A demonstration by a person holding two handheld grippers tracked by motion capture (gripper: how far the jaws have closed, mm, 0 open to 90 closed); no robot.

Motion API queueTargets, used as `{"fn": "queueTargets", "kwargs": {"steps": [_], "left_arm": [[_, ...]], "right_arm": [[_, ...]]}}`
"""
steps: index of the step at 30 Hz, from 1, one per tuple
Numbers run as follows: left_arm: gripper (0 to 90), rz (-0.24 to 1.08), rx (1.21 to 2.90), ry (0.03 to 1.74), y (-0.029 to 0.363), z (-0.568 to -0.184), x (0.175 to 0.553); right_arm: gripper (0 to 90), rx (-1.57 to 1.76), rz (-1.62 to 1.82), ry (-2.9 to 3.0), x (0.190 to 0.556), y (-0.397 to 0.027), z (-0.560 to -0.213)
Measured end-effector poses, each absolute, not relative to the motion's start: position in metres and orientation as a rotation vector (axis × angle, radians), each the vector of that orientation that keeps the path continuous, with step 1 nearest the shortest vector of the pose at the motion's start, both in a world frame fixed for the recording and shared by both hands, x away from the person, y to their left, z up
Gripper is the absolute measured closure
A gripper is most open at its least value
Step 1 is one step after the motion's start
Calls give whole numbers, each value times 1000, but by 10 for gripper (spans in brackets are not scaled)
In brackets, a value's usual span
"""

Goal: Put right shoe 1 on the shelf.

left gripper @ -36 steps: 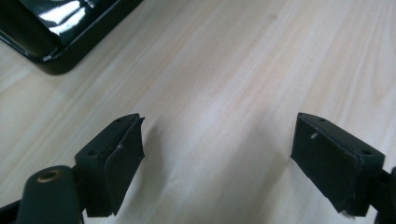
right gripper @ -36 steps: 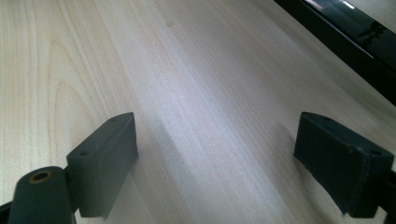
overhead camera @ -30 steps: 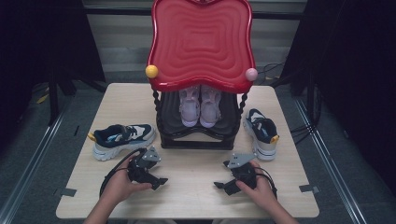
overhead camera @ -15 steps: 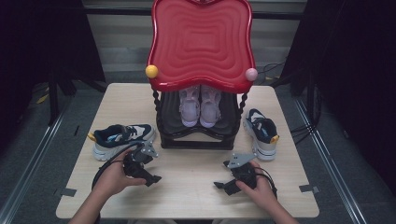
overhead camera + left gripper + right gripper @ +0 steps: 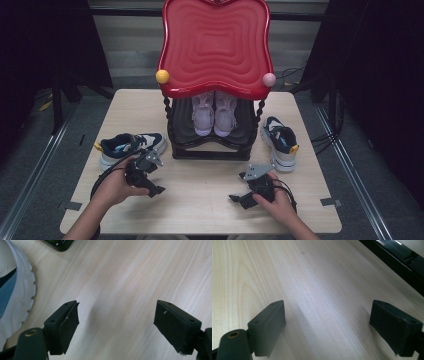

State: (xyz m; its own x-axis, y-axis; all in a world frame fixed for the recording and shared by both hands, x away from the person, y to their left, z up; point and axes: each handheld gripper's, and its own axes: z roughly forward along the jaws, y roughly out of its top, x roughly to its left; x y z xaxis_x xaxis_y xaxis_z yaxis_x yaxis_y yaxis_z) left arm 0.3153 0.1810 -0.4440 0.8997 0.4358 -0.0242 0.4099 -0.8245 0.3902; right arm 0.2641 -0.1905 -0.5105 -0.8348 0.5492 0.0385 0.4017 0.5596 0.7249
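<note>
Left hand-held gripper (image 5: 151,176) lifted off the table (image 5: 210,180), edging toward the shoe (image 5: 129,146) near the left edge, jaws wide and empty. Right hand-held gripper (image 5: 241,192) stayed put, open, empty.

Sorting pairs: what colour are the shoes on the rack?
Pale lilac shoes, clearest in the high view.

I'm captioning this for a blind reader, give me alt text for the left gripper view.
Two black jaws stand wide open with nothing between them, over a pale wooden table. The white toothed sole of a sneaker shows at the left edge, and a corner of a black shoe rack at the top.
</note>
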Motion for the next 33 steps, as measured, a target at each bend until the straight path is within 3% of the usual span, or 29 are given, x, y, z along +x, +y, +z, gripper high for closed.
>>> {"fn": "queueTargets", "kwargs": {"steps": [33], "left_arm": [[203,104,2751,714,213,-422,334]], "right_arm": [[124,803,1136,2601,264,-190,-511]]}}
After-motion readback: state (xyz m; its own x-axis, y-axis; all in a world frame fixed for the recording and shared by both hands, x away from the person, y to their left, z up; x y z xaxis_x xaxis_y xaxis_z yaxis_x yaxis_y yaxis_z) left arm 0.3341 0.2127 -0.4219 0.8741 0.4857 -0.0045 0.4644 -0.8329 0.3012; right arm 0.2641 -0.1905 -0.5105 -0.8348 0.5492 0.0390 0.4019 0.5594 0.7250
